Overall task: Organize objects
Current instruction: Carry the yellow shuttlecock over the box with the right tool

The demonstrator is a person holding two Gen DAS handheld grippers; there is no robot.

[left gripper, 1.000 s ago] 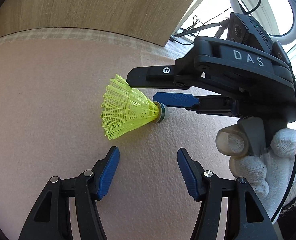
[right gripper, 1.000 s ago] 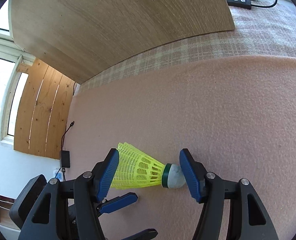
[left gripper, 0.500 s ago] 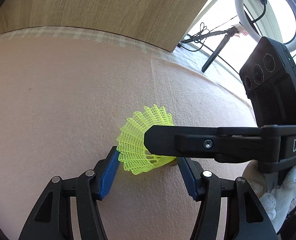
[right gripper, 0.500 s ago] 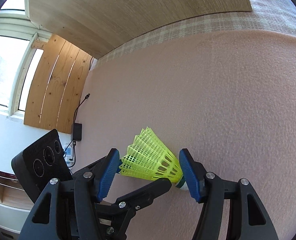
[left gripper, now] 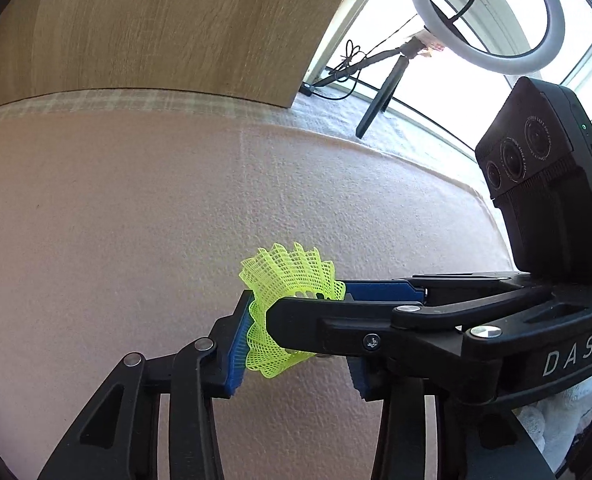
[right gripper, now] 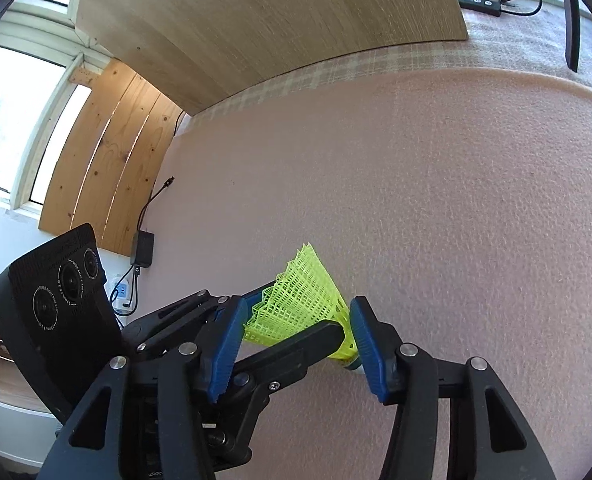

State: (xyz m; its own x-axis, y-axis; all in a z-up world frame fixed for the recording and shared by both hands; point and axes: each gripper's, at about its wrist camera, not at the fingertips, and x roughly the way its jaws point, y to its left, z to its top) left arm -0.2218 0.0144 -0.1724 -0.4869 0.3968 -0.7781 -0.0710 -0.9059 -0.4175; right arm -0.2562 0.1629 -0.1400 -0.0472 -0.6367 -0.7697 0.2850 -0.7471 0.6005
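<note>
Left wrist view, left to right. Pink blanket (left gripper: 144,216) fills most of the frame, with a checked strip at its far edge. Wooden board (left gripper: 168,28) stands behind it. Low in the middle, the left gripper (left gripper: 296,356) has its jaws part open and closing. Yellow shuttlecock (left gripper: 284,312) sits between them, its skirt pressed against the left blue pad (left gripper: 238,350). The right pad is mostly hidden behind the other tool; contact there cannot be told. The right gripper (left gripper: 380,304) reaches in from the right across the shuttlecock, one black finger over the skirt, a blue pad just behind it. Upper right: ring light (left gripper: 484,12) on a stand by the window. A gloved hand (left gripper: 536,424) shows at the bottom right edge.

Right wrist view, left to right. Window and wooden slats (right gripper: 108,152) at far left, a black adapter (right gripper: 142,248) with its cable below. The left gripper (right gripper: 280,344) comes in from the lower left, a finger lying under the shuttlecock (right gripper: 308,304). The right gripper (right gripper: 296,344) has jaws part open and closing, the shuttlecock between them. The skirt edge touches the left pad. The cork end lies against the right pad. The shuttlecock is tilted, skirt up, cork low, over the blanket (right gripper: 436,200). Whether it rests on the blanket or is lifted clear, I cannot tell. Board (right gripper: 276,12) behind.
</note>
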